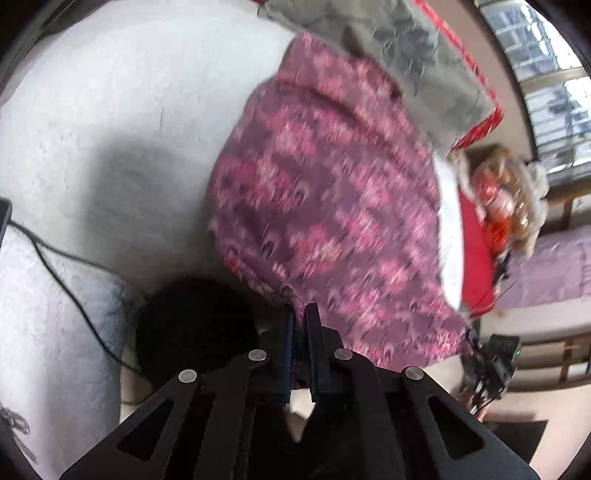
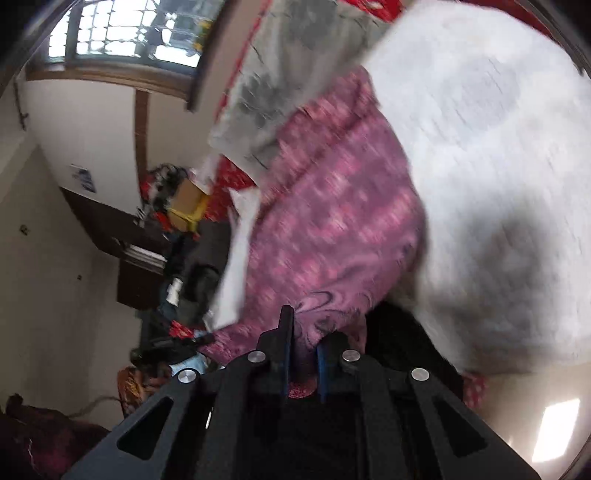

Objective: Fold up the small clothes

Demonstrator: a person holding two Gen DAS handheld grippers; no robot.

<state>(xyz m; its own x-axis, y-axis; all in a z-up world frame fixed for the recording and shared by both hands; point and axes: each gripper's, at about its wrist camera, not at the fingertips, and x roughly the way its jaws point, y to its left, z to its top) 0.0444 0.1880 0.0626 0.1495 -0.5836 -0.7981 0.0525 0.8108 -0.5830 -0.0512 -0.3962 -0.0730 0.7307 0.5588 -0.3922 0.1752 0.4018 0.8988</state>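
A small purple garment with a pink pattern (image 1: 325,206) lies spread on a white textured sheet (image 1: 110,110). In the left wrist view my left gripper (image 1: 301,314) is shut on the garment's near corner, with cloth pinched between its black fingers. Seen from the right wrist, the same purple garment (image 2: 332,221) hangs from my right gripper (image 2: 304,325), which is shut on a bunched edge of it. The far end of the garment runs under a grey patterned cloth (image 1: 413,51). Both views are blurred.
A black cable (image 1: 55,254) crosses the sheet at left, beside a dark round object (image 1: 192,325). Red fabric (image 1: 476,251) and a cluttered pile (image 1: 506,199) sit at right. A window (image 2: 136,29), a dark desk (image 2: 125,243) and clutter (image 2: 177,199) lie beyond the bed.
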